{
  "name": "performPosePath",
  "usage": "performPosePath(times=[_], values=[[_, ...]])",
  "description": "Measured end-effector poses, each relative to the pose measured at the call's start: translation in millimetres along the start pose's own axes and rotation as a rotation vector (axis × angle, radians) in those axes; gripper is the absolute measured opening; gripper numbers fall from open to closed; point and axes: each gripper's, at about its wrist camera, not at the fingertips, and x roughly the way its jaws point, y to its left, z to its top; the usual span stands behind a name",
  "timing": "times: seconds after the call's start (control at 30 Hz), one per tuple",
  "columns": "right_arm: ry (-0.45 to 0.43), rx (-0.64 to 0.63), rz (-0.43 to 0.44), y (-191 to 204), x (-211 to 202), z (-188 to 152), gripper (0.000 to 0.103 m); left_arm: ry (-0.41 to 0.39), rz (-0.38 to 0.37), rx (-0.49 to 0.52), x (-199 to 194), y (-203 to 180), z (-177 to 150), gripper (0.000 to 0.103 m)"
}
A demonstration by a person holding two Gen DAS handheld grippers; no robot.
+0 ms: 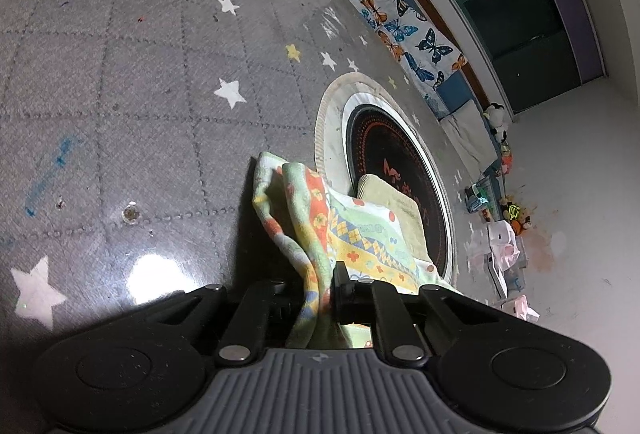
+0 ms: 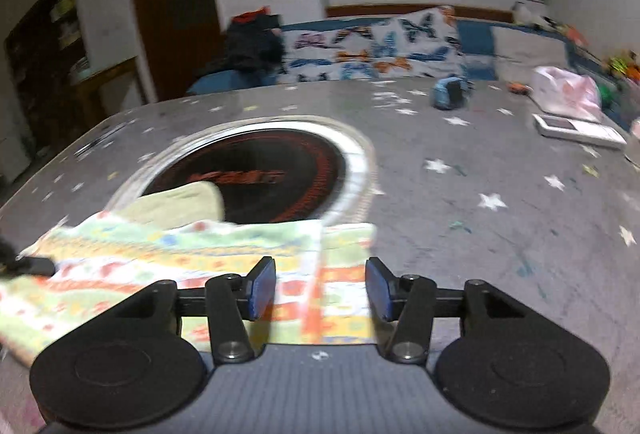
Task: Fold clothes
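left gripper [image 1: 320,294] is pinching a bunched fold of the cloth [image 1: 344,234], its jaws nearly together with the patterned fabric squeezed between them and rising in a loose peak just ahead. right gripper [image 2: 322,288] is hanging with its jaws apart over the near edge of the same cloth [image 2: 224,258]; its blue pads [image 2: 264,288] are pressing on nothing, though the fabric is lying beneath the gap.

the cloth is resting on the grey table [image 1: 120,94], which is dotted with white stars, and its far part is overlapping a round black hob [image 2: 256,174] set into the surface. seen from the right wrist it is lying mostly flat, with one layer already looking doubled over along the right side, so the fold seems to be partly made. judging by this, the lifted end on the left is still waiting to be carried across and laid down, and the edges squared.

much is hard to make out. the right wrist view is smeared with motion, so the cloth's seams and corners are blurring together. what kind of garment it is cannot be told. a pale yellow-green piece [image 1: 394,206] is showing behind the pattern, either the underside or a separate item. the cloth's near edge is disappearing under both gripper bodies.
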Motion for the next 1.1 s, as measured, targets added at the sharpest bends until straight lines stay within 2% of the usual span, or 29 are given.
performPosePath(times=[0.1, 0.23, 0.33, 0.4, 0.67, 0.87, 1.1], values=[[0.004, 0.036, 0.017, -5.4, 2.2, -4.4, 0.053, 0.001, 0.004, 0.01, 0.6, -1.1, 0.7, 0.012], [0.01, 0.009, 0.053, 3.7, -1.5, -6.2, 0.05, -0.004, 0.015, 0.034, 0.9, -4.2, 0.2, 0.012], [0.012, -0.03, 0.042, 15.5, -1.4, -5.9, 0.016, -0.006, 0.025, 0.055, 0.7, -7.3, 0.3, 0.012], [0.009, -0.014, 0.048, 15.9, -4.0, -4.4, 0.01, -0.011, 0.026, 0.08, -0.8, -12.4, 0.9, 0.011], [-0.102, 0.013, 0.051, 9.5, -45.0, 7.0, 0.008, -0.027, -0.03, 0.224, -3.6, -61.4, 9.6, 0.01], [-0.174, 0.026, -0.036, -15.1, -72.4, 23.0, 0.008, 0.0, -0.079, 0.354, 19.1, -118.9, 3.9, 0.01], [-0.219, 0.064, -0.183, -68.2, -93.5, 38.6, 0.008, 0.054, -0.139, 0.466, 68.1, -185.9, -12.1, 0.01]])
